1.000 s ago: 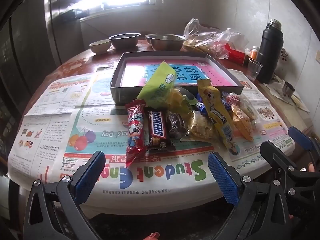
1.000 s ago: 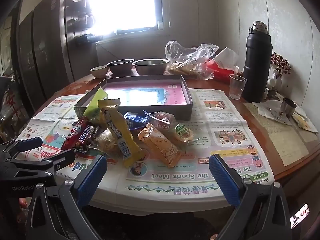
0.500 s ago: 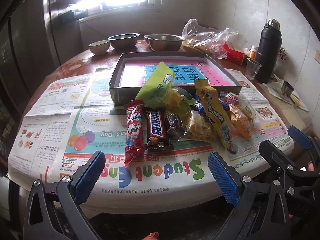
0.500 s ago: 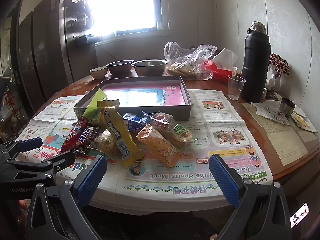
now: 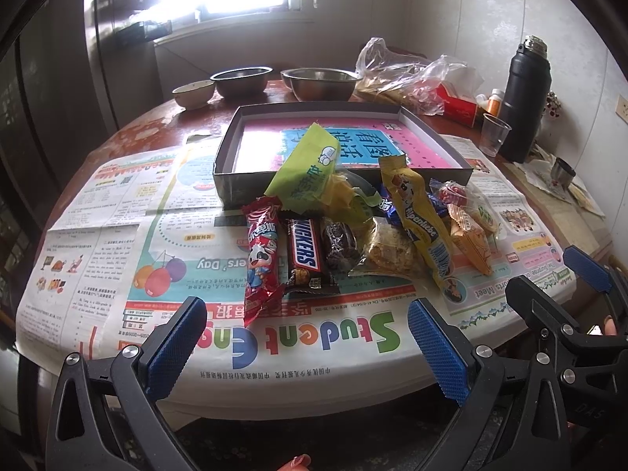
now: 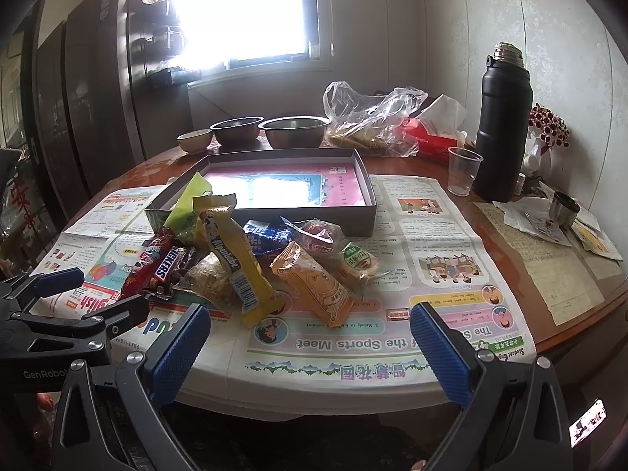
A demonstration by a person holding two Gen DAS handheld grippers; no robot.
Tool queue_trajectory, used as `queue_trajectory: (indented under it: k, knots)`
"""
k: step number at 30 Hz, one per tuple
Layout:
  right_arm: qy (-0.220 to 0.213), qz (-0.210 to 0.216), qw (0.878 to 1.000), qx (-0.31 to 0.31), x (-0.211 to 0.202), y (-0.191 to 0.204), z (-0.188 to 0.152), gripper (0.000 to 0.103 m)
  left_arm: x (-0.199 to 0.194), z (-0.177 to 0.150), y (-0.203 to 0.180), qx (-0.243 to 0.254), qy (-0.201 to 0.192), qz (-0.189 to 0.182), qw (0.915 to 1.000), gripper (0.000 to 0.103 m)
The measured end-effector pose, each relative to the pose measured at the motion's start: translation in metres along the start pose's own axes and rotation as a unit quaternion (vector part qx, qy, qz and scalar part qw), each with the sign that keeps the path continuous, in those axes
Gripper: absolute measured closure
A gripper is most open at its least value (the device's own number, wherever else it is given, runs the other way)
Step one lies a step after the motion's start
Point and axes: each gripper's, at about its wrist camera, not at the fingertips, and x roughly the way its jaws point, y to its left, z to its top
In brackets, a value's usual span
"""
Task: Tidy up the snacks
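A heap of snacks lies on newspaper in front of a shallow grey box with a pink bottom. In the heap are a red packet, a Snickers bar, a green packet, a long yellow Alpenliebe packet and an orange biscuit packet. My left gripper hovers open at the table's near edge, short of the red packet. Open too, my right gripper hangs just before the orange packet. Neither holds anything.
Behind the box stand two steel bowls and a small bowl. A clear plastic bag, a plastic cup and a black thermos occupy the back right. Papers and a metal cup lie at the far right.
Both views have shifted only a little; the table and snacks sit slightly lower in frame. Both grippers stay open and nothing on the table has moved.
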Motion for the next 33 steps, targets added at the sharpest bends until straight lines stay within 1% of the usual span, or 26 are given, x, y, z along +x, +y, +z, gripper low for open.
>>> queue_trajectory:
  k: [19,33]
  knots:
    - [0.004,0.004,1.0,0.004,-0.001,-0.002,0.0,0.0,0.002,0.002,0.004,-0.003,0.004,0.001,1.0,0.0]
    - [0.013,0.008,1.0,0.005,0.007,-0.001,0.0,0.0,0.007,0.001,0.01,-0.01,0.007,-0.001,0.9999,0.0]
